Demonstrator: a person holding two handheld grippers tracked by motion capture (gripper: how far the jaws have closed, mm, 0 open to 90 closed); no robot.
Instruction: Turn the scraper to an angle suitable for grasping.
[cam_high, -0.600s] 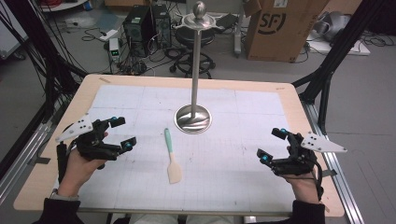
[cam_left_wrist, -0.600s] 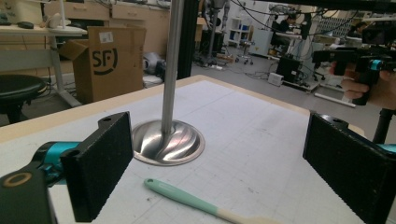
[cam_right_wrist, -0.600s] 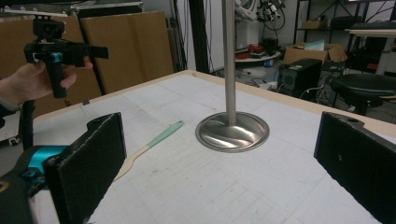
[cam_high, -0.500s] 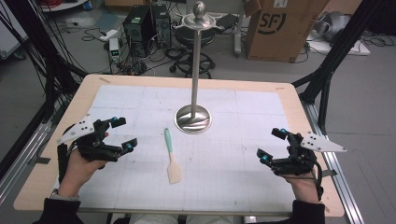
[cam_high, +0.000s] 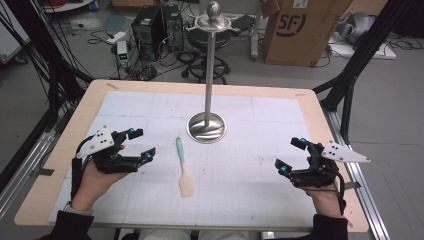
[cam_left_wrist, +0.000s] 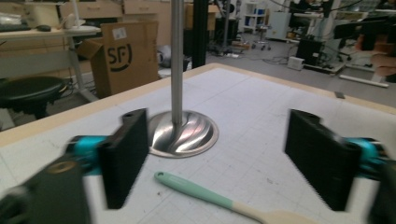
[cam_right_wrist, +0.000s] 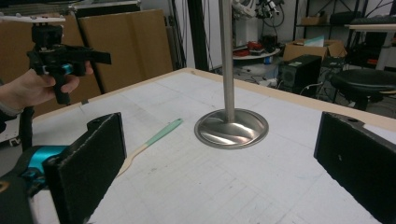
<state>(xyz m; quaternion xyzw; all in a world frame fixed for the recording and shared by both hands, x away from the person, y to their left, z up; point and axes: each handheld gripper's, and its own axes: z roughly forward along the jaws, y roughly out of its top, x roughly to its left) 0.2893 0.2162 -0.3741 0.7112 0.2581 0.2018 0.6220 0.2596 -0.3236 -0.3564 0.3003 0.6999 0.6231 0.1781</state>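
Stand (cam_high: 207, 125): polished metal, glossy base. Spatula (cam_high: 183, 166): smooth mint handle, pale matt blade. Table (cam_high: 75, 130): light wood edge; gridded white matt mat (cam_high: 260, 170). Jaw pads: black, rough.

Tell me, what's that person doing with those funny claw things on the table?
A person holds a hand-held gripper in each hand over a table. The left hand-held gripper and the right hand-held gripper are both open and hold nothing. Between them a small spatula with a green handle lies flat on the white mat, nearer the left one. Just behind it stands a tall metal stand with a round base. Nothing is being touched right now.
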